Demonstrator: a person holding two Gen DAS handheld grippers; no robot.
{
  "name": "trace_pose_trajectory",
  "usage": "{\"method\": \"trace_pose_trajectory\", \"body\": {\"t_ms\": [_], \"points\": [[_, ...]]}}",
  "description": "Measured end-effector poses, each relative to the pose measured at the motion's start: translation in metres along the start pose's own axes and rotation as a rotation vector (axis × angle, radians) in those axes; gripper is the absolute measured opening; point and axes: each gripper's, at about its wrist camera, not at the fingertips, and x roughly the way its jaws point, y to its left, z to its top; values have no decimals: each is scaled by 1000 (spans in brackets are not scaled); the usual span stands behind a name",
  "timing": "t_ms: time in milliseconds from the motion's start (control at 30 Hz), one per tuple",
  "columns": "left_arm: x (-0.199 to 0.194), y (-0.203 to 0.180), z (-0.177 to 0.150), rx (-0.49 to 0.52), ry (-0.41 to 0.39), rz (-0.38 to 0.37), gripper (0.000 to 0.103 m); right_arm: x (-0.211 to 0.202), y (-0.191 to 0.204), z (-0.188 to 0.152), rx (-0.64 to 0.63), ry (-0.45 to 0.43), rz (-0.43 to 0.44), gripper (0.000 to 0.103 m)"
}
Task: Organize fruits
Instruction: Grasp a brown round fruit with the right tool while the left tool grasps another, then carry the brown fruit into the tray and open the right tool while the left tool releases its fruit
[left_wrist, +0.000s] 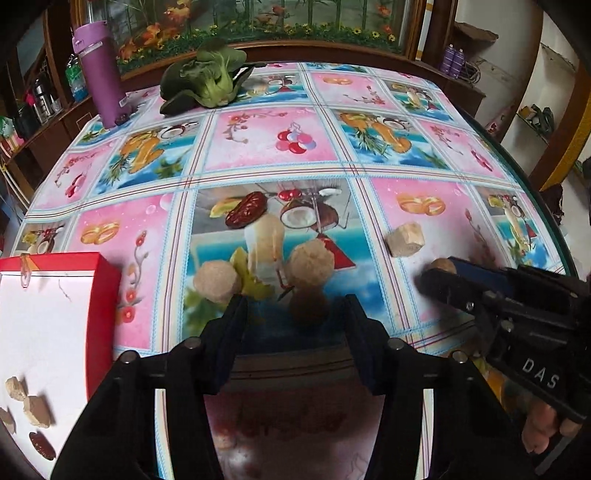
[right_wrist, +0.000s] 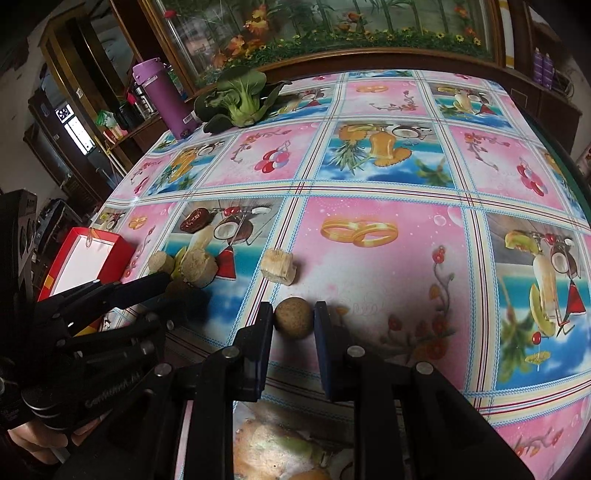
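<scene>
Where bok choy (left_wrist: 207, 79) lies, flask (left_wrist: 101, 74) stands beside.

A brown round fruit (right_wrist: 293, 317) sits between the right tongs' (right_wrist: 294, 320) pads. A darker ball (left_wrist: 308, 307) lies between the left tongs' (left_wrist: 295, 314) tips, two pale balls (left_wrist: 217, 281) just beyond, a red date (left_wrist: 246, 214) farther off.

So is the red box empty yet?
No. The red box already holds pale chunks and a date on its white floor.
</scene>
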Motion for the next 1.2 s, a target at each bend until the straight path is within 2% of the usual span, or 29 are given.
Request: {"method": "trace_pose_trajectory", "body": {"t_ms": [67, 200, 233, 267, 467, 633, 800, 900, 1000, 1200], "points": [[0, 1, 1, -6, -10, -5, 39, 0, 0, 0, -1, 0, -1, 21], [0, 0, 1, -5, -19, -5, 32, 0, 1, -1, -3, -2, -6, 21], [0, 1, 1, -5, -21, -1, 25, 0, 0, 0, -2, -3, -7, 21], [0, 2, 1, -11, -23, -5, 24, 0, 0, 0, -4, -5, -9, 21], [-9, 7, -4, -36, -27, -10, 24, 0, 4, -3, -11, -12, -7, 21], [-43, 10, -19, -39, -78, -1, 24, -4, 15, -7, -18, -32, 36, 21], [-86, 15, -46, -53, -130, -27, 24, -20, 39, -10, -27, -93, 127, 21], [-109, 25, -63, -64, -160, -20, 24, -24, 67, -14, -45, -109, 187, 20], [-131, 51, -77, -108, -180, -8, 24, -20, 108, -14, -98, -93, 233, 20], [-170, 135, -101, -259, -244, 110, 24, -6, 188, -6, -219, -85, 277, 20]]}}
